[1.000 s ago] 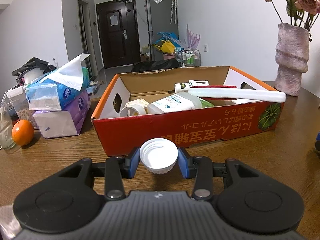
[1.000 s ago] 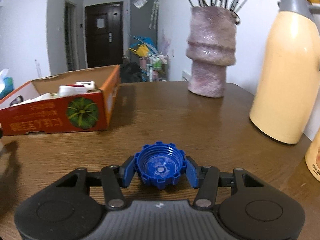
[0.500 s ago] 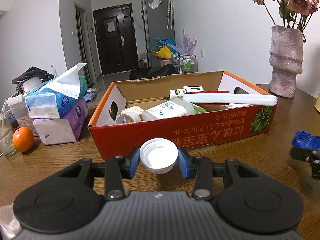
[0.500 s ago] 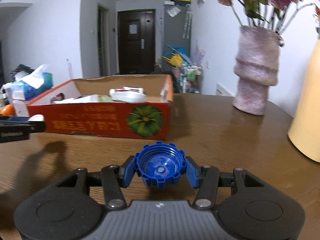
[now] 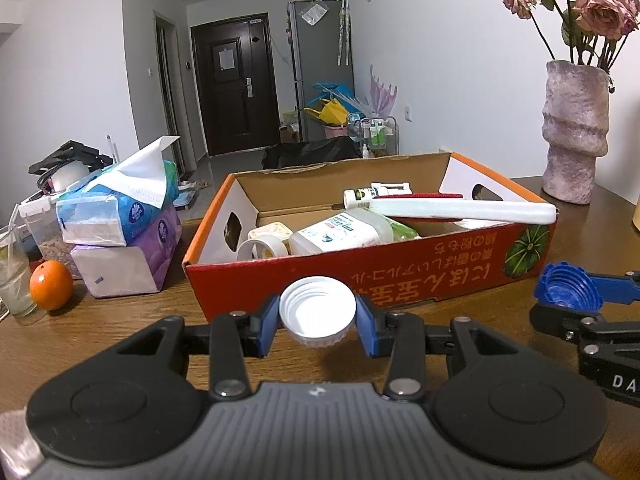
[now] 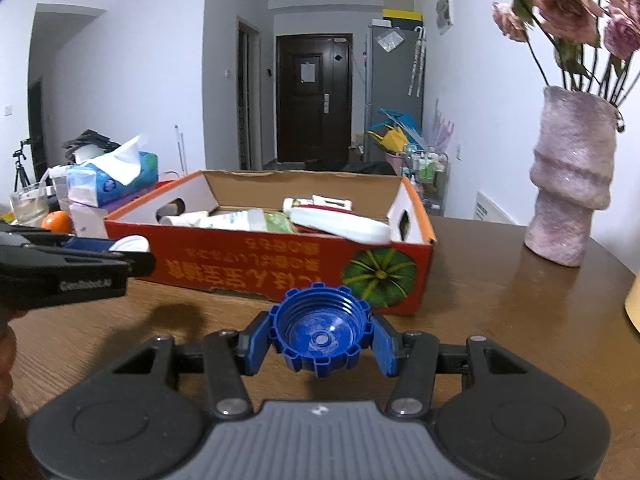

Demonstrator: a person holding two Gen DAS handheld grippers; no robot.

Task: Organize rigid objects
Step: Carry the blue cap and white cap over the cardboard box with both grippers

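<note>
The white bottle cap, open side up, sits pinched between the left gripper pads, just short of the red cardboard box front wall. The blue notched cap is clamped likewise in the right gripper, before the box's pumpkin-printed corner. Both 2 caps lie in front of the box, level with its wall; the box opening lies ahead and above.

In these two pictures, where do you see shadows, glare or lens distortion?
Left wrist view: fisheye bends the walls, corners are dark, and the white cap looks overexposed. Right wrist view: the left gripper casts a dark shadow on the glossy table, and the vase leans from distortion.
</note>
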